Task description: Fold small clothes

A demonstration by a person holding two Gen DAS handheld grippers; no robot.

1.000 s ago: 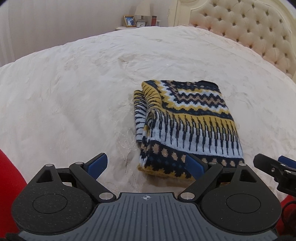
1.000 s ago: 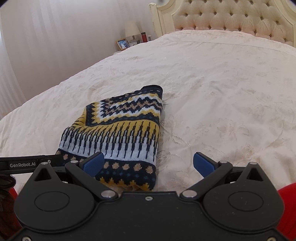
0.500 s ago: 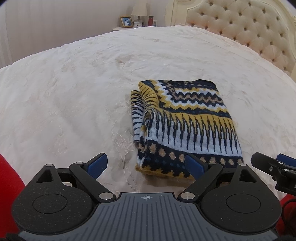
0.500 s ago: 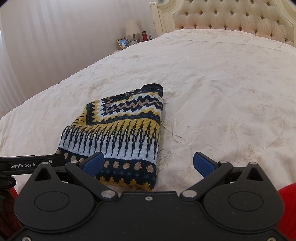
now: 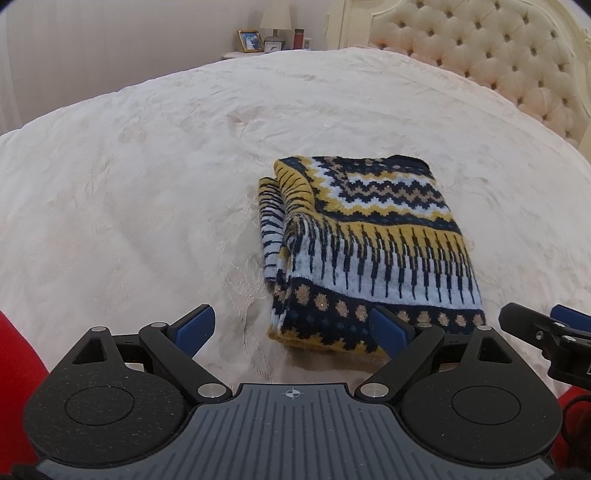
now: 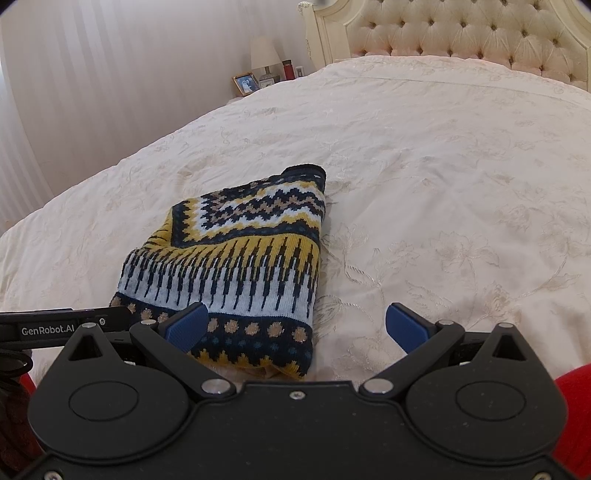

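A small knitted sweater (image 5: pixel 369 243) in navy, yellow and pale blue lies folded into a rectangle on the cream bedspread (image 5: pixel 147 192). A folded sleeve edge shows along its left side. My left gripper (image 5: pixel 291 328) hangs open just in front of the sweater's near hem, its right pad over the hem's edge, nothing between the pads. In the right wrist view the same sweater (image 6: pixel 236 266) sits ahead and to the left. My right gripper (image 6: pixel 295 326) is open too, held above the sweater's near right corner, gripping nothing.
A tufted cream headboard (image 6: pixel 461 33) stands at the far end of the bed. A nightstand with a lamp (image 6: pixel 264 55), a photo frame (image 5: pixel 249 40) and small items sits beyond the bed's far left. Red clothing of the person (image 6: pixel 576 406) shows at the frame edges.
Both views have shifted only slightly; the sweater lies as before and both grippers stay open.
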